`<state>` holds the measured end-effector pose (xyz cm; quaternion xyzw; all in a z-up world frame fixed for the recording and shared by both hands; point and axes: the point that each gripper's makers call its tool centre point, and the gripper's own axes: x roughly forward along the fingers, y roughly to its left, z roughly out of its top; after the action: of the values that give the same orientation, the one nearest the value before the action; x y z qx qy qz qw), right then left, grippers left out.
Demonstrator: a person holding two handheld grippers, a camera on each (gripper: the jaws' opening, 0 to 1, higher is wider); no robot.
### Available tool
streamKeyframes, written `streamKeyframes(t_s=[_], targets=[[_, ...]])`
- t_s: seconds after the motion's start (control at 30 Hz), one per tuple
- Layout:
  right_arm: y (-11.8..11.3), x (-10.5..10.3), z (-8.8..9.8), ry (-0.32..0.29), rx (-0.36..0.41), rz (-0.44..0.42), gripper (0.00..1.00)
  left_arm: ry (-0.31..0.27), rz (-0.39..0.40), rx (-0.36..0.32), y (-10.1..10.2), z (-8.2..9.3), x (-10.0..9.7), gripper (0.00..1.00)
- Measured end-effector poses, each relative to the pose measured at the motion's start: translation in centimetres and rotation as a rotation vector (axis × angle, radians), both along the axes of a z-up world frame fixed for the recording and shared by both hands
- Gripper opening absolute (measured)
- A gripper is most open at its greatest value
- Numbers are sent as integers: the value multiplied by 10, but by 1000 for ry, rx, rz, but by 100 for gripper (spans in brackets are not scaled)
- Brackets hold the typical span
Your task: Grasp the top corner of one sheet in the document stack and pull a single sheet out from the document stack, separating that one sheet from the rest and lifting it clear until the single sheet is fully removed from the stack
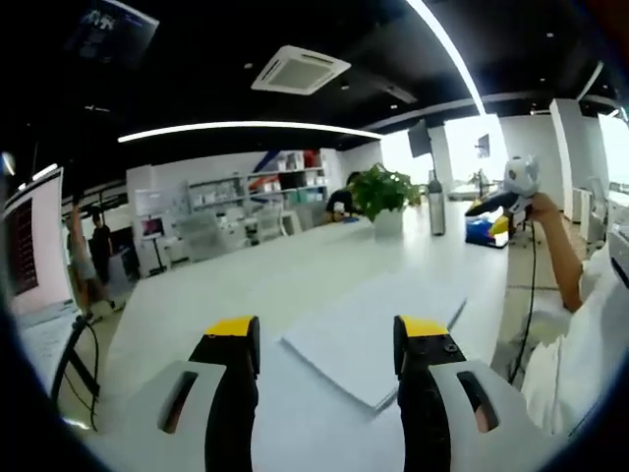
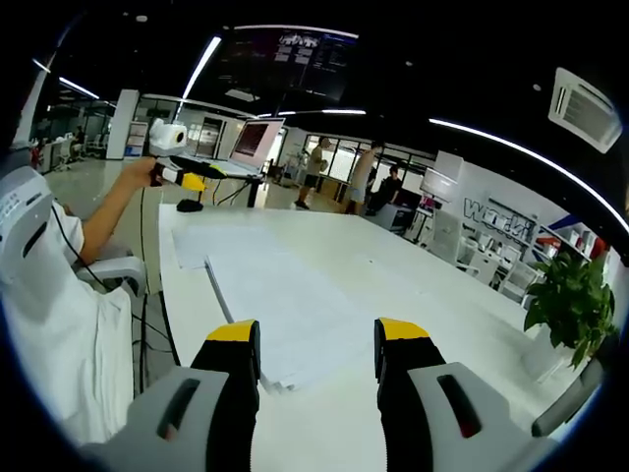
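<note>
- Open-plan office all around my tools: dark ceiling with long curved light strips, one square ceiling air unit [image 1: 300,69], white shelving [image 1: 257,197] along the far wall, and a few people standing in the distance.
- One long white table [image 1: 226,285] runs ahead of both my grippers, smooth and matte, with straight edges.
- One person in a white garment [image 2: 39,324] sits at the table's edge, to the right of my left gripper and to the left of my right gripper, raising a hand-held device with a round white head [image 2: 169,138].
- One document stack [image 1: 373,334] lies flat on the table: thin white rectangular sheets, edges slightly offset. From my left gripper it sits just ahead, its near corner between my jaws toward the right one. From my right gripper the stack [image 2: 285,315] stretches ahead, its near edge between my jaws.
- One potted plant [image 1: 383,197], leafy green in a white pot, stands far ahead of my left gripper; it is off to the right of my right gripper [image 2: 568,295].
- My left gripper [image 1: 327,339]: two black jaws with yellow tips, spread apart, holding nothing.
- My right gripper [image 2: 308,339]: the same two yellow-tipped jaws, also spread wide, nothing between them gripped.
</note>
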<state>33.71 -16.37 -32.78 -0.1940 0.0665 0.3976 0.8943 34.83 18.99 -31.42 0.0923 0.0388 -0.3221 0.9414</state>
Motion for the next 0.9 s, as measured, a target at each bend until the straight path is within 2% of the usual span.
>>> streamKeyframes(t_s=[0.33,0.9], targets=[[0,2,1,-2,1,-4,46,-10,-3,2,-2,6,-5,55],[-2,3,3,-8,2,-5,46,-15,-15,28,-10,9,-2,54]])
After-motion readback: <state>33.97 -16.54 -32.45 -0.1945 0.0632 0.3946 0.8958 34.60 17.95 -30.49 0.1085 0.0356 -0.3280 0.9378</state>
